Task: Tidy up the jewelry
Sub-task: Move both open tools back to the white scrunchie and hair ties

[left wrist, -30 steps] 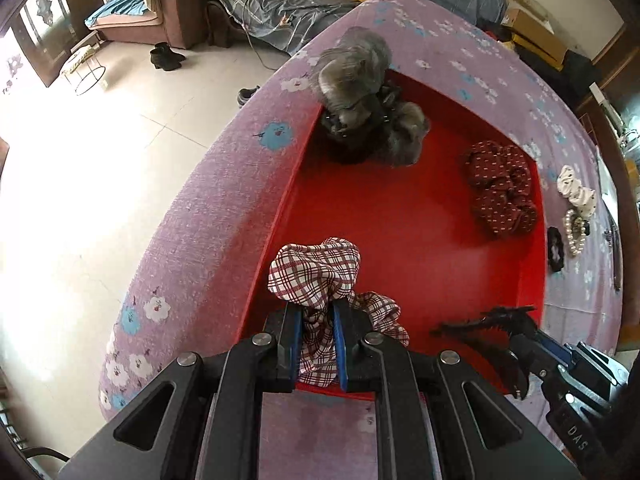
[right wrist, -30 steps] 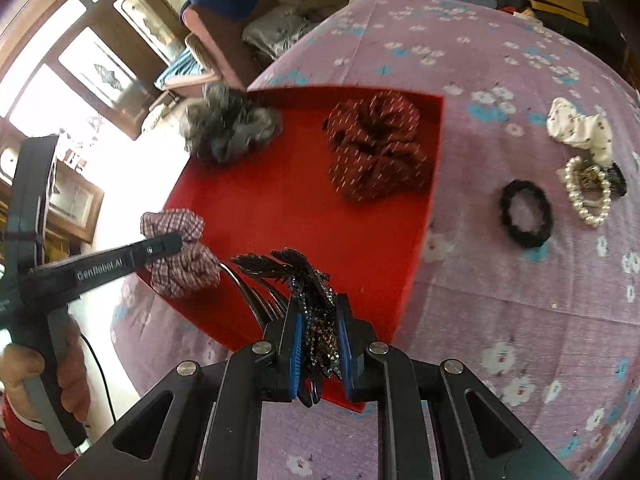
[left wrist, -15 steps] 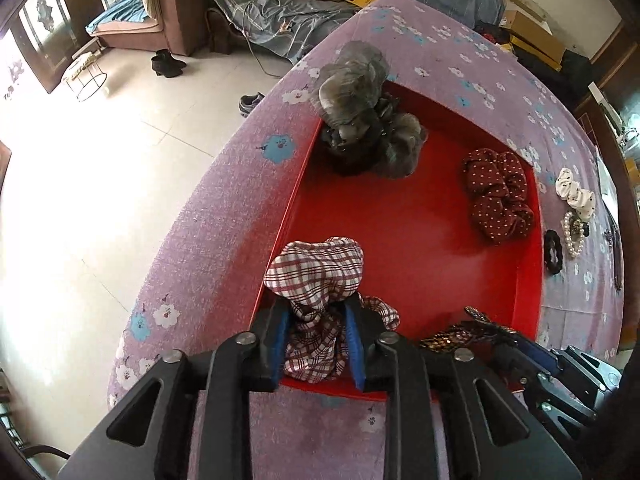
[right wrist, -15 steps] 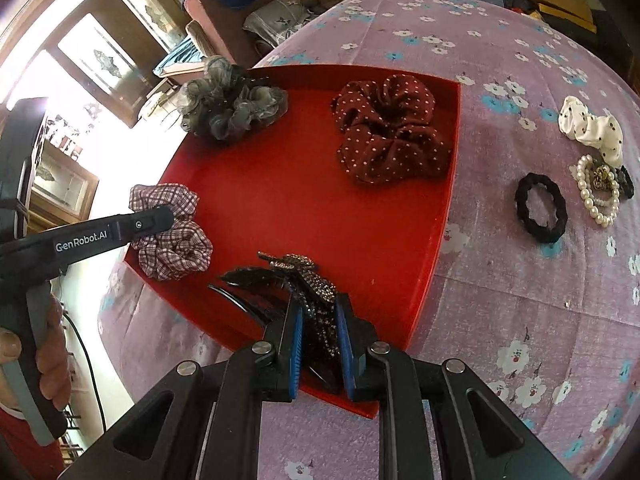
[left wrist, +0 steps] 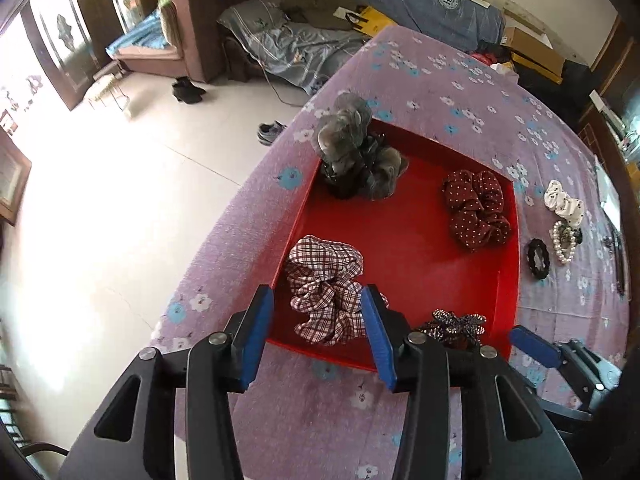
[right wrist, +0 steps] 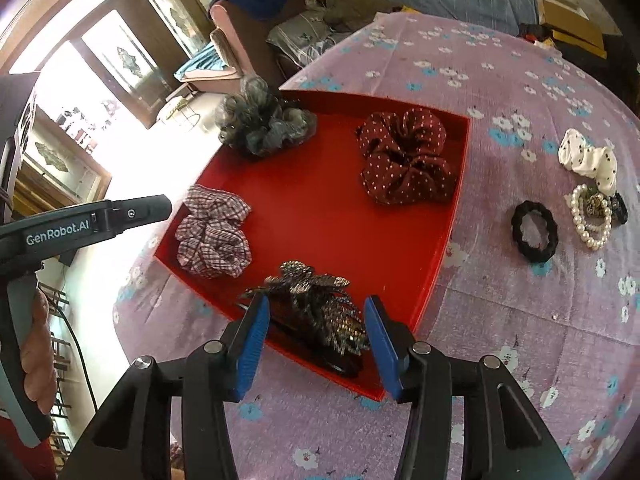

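- Red tray on the table holds four pieces: grey scrunchie, dotted maroon scrunchie, plaid scrunchie, beaded hair clip.
- Outside it lie the black hair tie, pearl bracelet and white scrunchie.
- Left tongs and right tongs gape wide, empty.

A red tray on the floral cloth holds four pieces — a plaid scrunchie and a beaded hair clip near its front edge, a grey scrunchie and a maroon dotted scrunchie at the back corners.
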